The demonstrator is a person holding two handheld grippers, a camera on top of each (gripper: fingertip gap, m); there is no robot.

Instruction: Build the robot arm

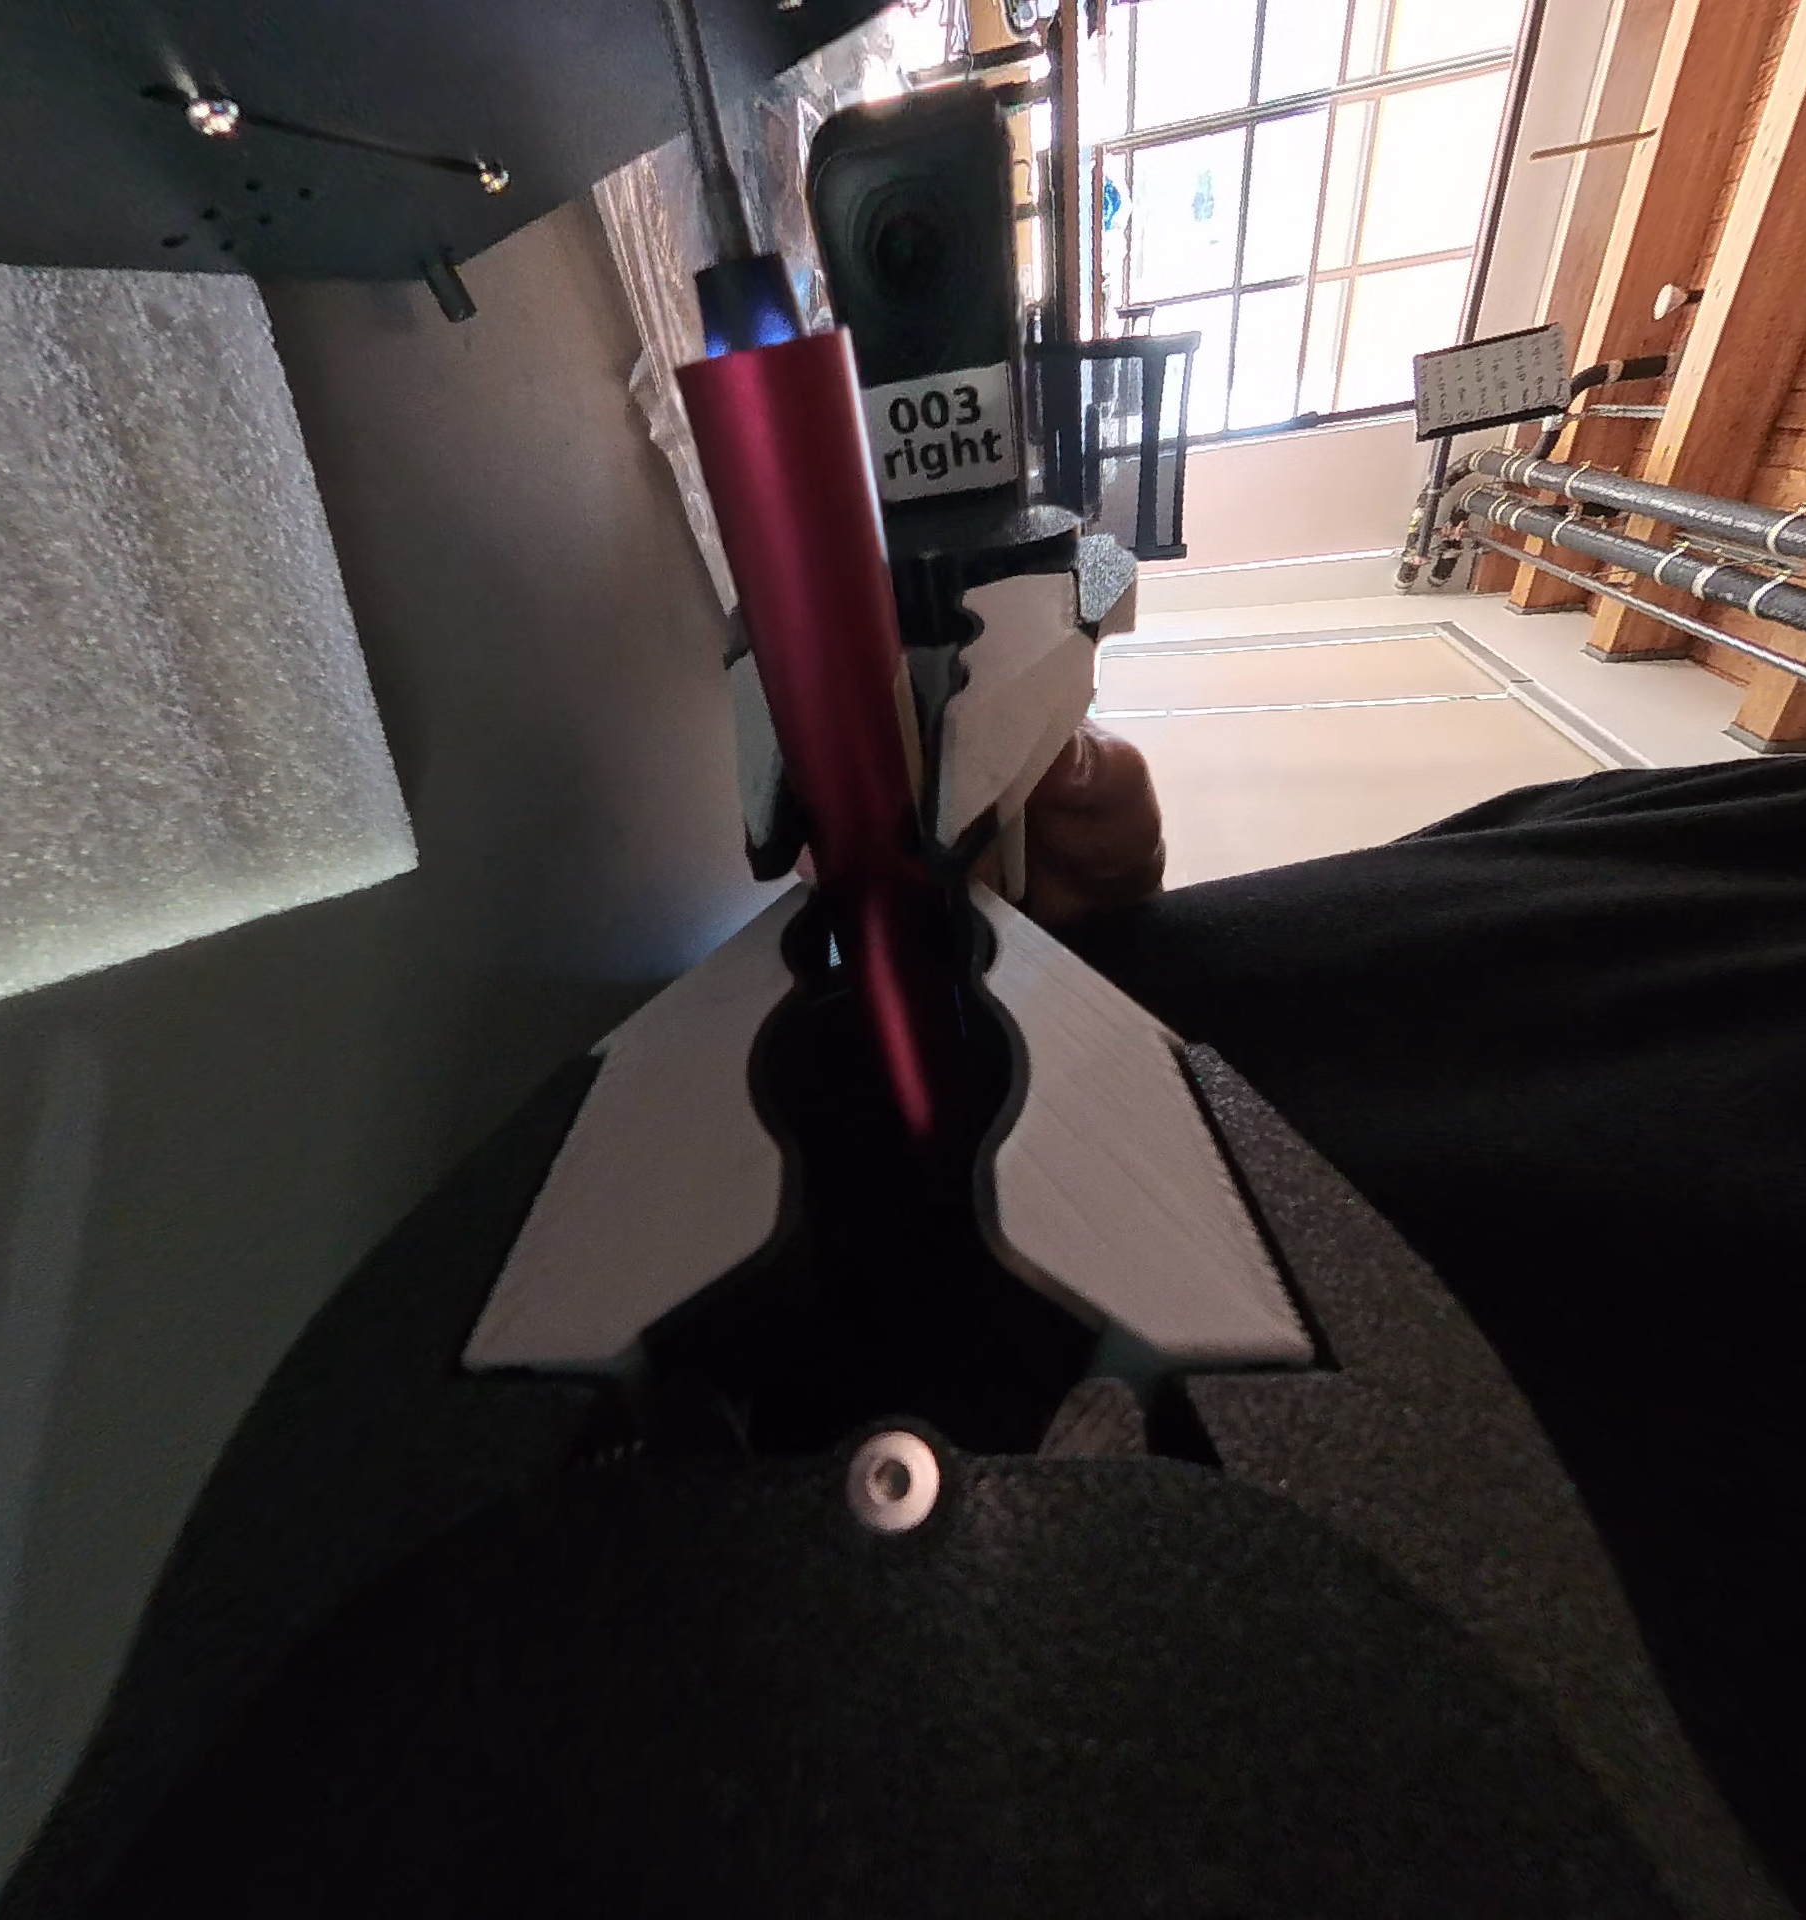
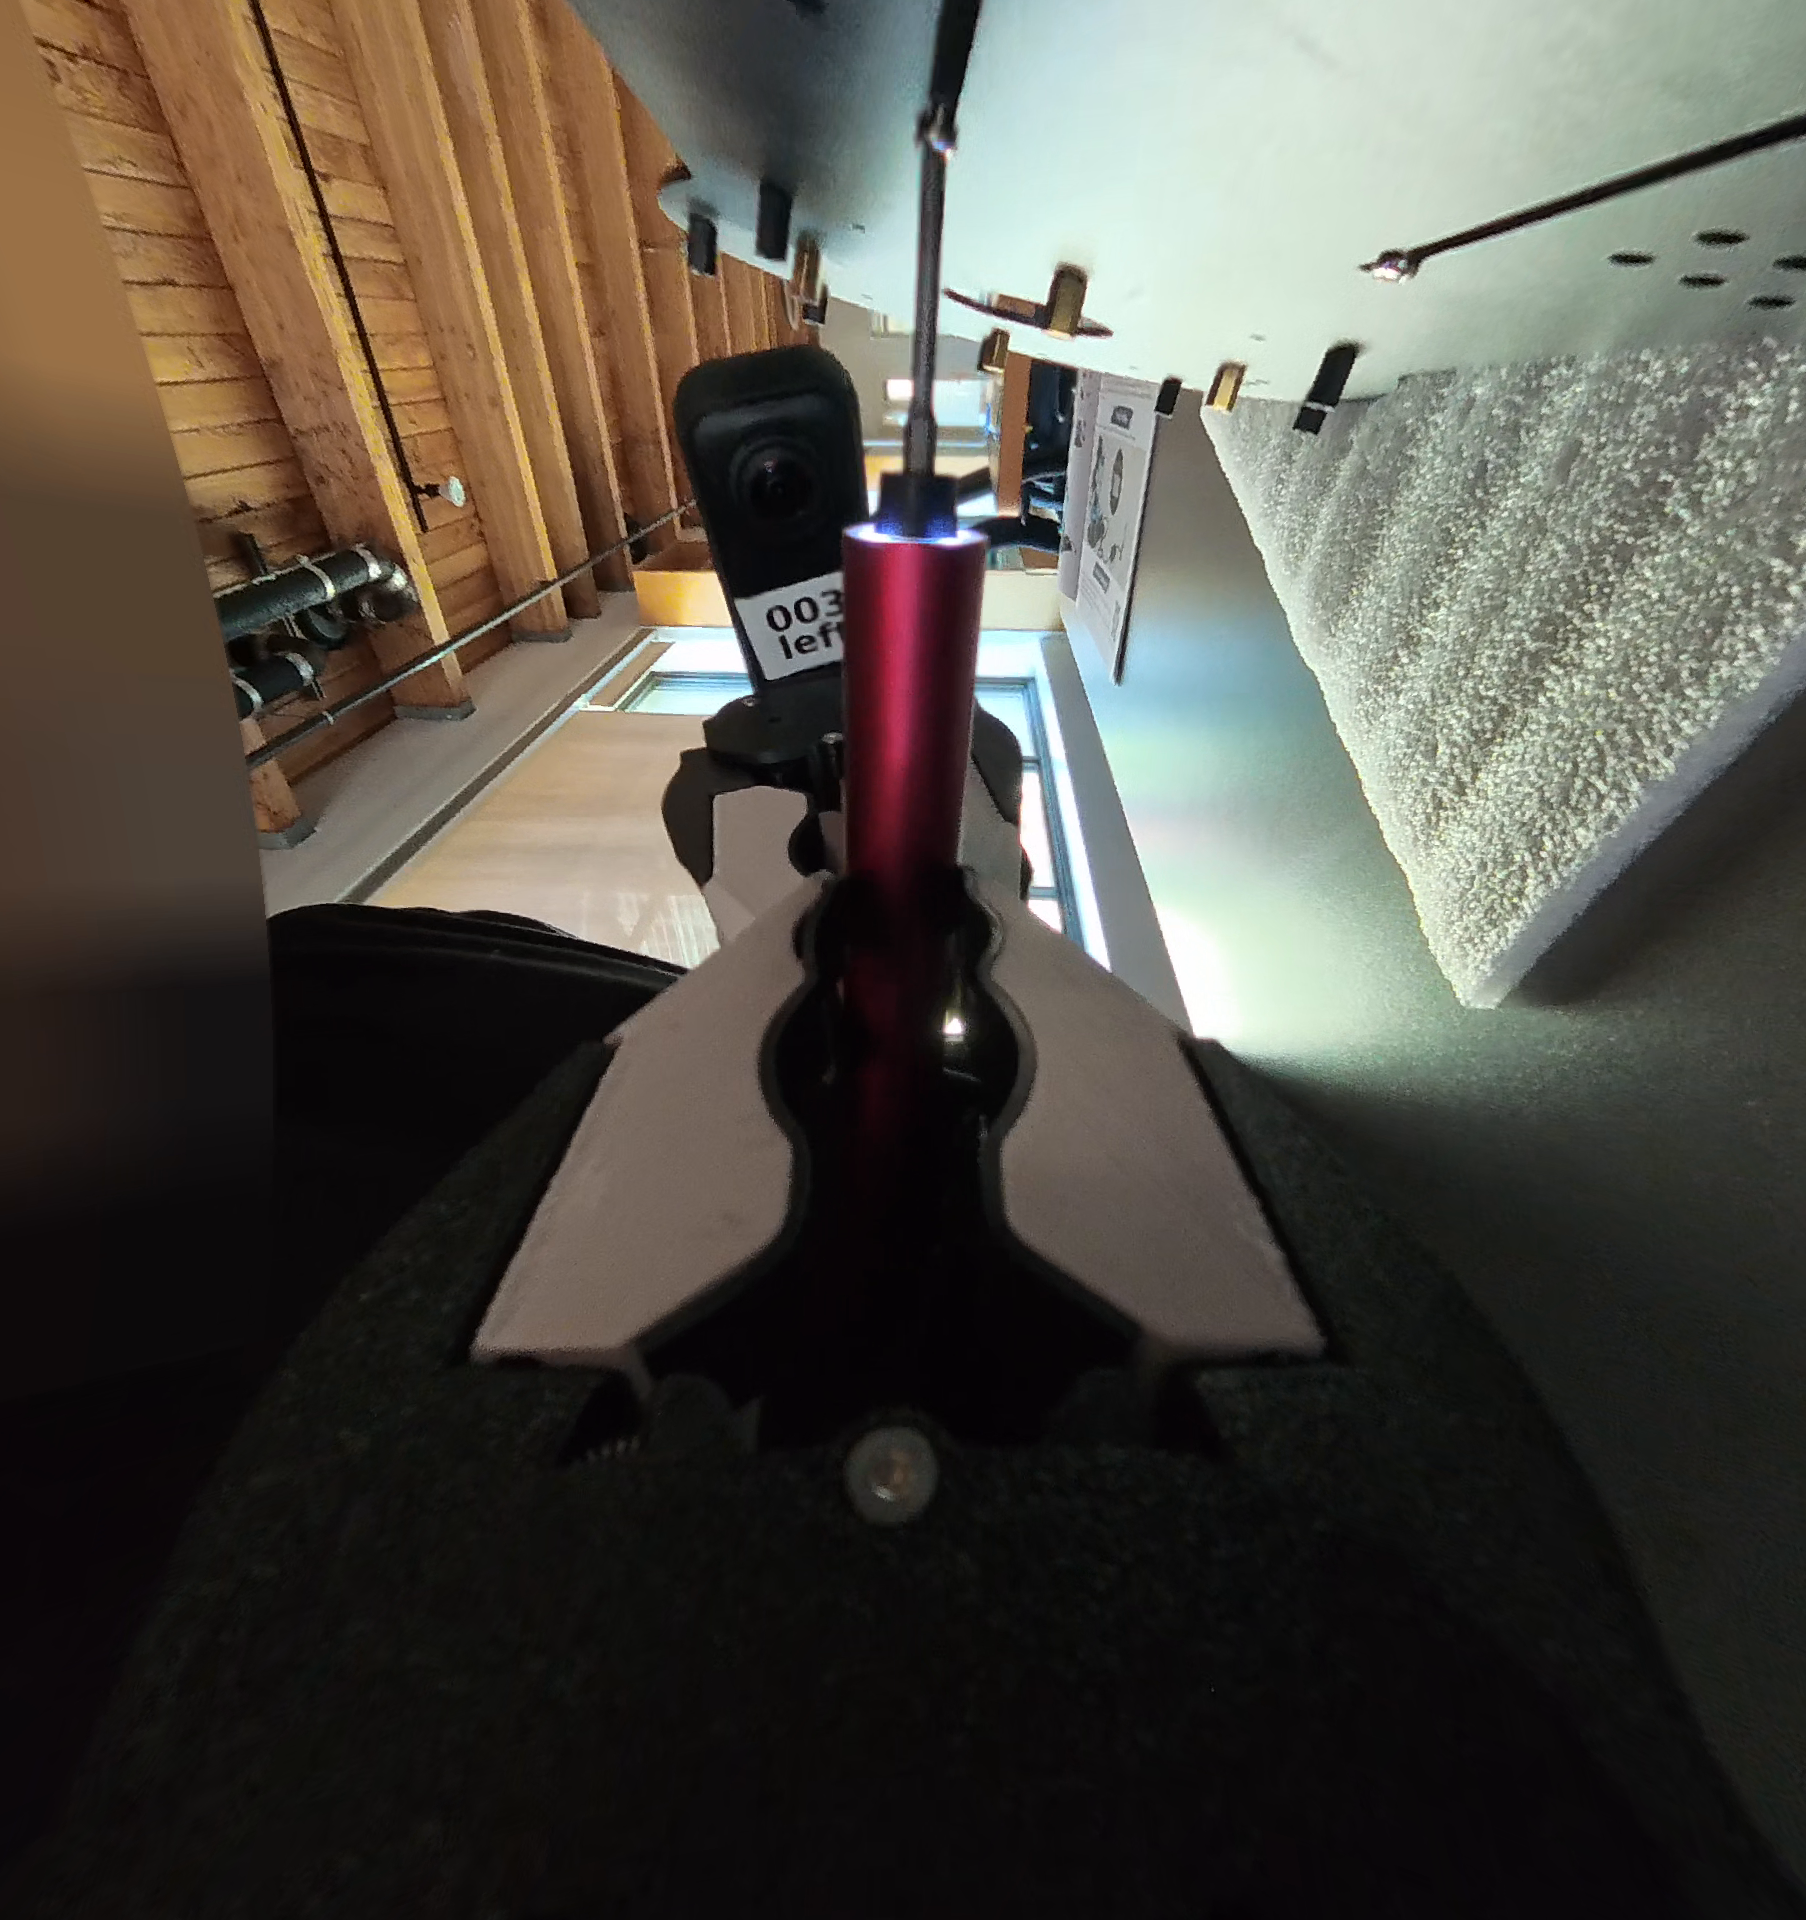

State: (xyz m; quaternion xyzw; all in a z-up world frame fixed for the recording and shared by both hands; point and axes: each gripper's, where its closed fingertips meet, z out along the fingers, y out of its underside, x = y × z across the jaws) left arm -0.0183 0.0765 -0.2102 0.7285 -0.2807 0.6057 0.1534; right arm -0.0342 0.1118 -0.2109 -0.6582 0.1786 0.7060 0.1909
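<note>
I see my left gripper clamped on a red screwdriver, and my right gripper is closed around the same red barrel. In the left wrist view the right gripper grips it just beyond my own fingertips, so the two sit nose to nose. The shaft runs up to a screw in a dark panel; the bit touches or nearly touches it, I cannot tell which. A ring of light glows at the barrel's front end.

Each gripper's camera carries a white printed sticker. A poster hangs on the wall, its print too small to make out.

The panel's edge carries small black and brass standoffs. White foam lies just beside the panel, with grey bench around it. Open floor lies past the grippers.

Only the left view shows the window and a black sleeve. Only the right view shows the shaft's full length. Both show the timber wall and lagged pipes.
</note>
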